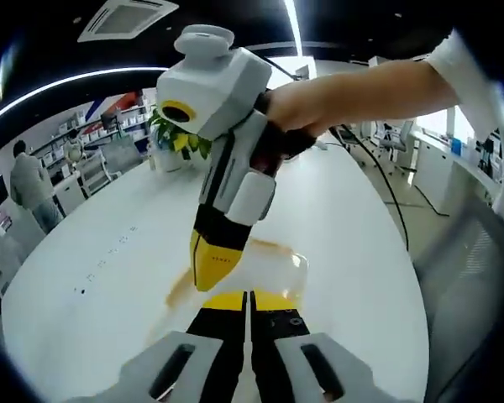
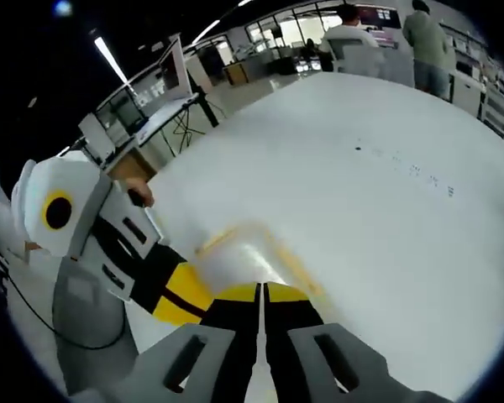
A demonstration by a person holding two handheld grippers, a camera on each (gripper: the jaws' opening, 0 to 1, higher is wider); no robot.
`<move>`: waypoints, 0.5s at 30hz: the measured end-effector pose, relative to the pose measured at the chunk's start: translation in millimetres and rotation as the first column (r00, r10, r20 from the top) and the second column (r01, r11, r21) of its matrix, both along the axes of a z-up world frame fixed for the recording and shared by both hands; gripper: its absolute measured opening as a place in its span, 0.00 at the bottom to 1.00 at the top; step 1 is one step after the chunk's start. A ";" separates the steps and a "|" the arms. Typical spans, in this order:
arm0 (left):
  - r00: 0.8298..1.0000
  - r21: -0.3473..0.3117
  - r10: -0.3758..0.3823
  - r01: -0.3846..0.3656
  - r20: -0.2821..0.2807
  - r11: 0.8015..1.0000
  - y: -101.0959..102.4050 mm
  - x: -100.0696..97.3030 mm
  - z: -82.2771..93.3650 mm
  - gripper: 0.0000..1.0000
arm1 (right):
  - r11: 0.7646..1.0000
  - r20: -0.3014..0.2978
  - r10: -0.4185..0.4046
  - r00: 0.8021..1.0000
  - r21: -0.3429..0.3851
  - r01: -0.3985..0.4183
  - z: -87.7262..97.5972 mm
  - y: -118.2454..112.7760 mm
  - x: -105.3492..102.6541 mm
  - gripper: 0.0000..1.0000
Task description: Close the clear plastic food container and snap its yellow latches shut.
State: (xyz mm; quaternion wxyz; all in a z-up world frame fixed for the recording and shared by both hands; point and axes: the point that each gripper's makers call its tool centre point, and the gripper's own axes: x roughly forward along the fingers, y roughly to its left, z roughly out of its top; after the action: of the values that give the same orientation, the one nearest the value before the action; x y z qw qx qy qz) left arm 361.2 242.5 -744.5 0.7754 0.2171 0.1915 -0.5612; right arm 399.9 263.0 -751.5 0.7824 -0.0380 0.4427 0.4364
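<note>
The clear plastic food container lies on the white table, its yellow latch edges faint through the plastic. My left gripper is shut, its yellow tips at the container's near edge. The right gripper, held in a hand, comes down from above with its yellow tip on the container's left part. In the right gripper view the container lies just ahead of my shut right gripper. There the left gripper enters from the left, its tip close beside mine. Nothing shows between either pair of jaws.
A potted plant stands at the table's far end, with people and shelves beyond. A grey chair is beside the table on the right. A desk with a monitor and seated people lie past the table.
</note>
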 end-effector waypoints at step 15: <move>1.000 -0.014 -0.023 0.023 -0.010 1.000 11.1 -17.0 -5.8 0.00 | 0.990 0.083 0.114 0.990 -0.097 -0.106 -5.7 -3.5 25.4 0.00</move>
State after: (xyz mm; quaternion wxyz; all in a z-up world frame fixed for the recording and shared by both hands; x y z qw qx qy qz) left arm 344.2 253.6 -750.4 0.7695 0.2110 0.1889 -0.5724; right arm 425.3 259.5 -757.3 0.7734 -0.1178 0.4247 0.4557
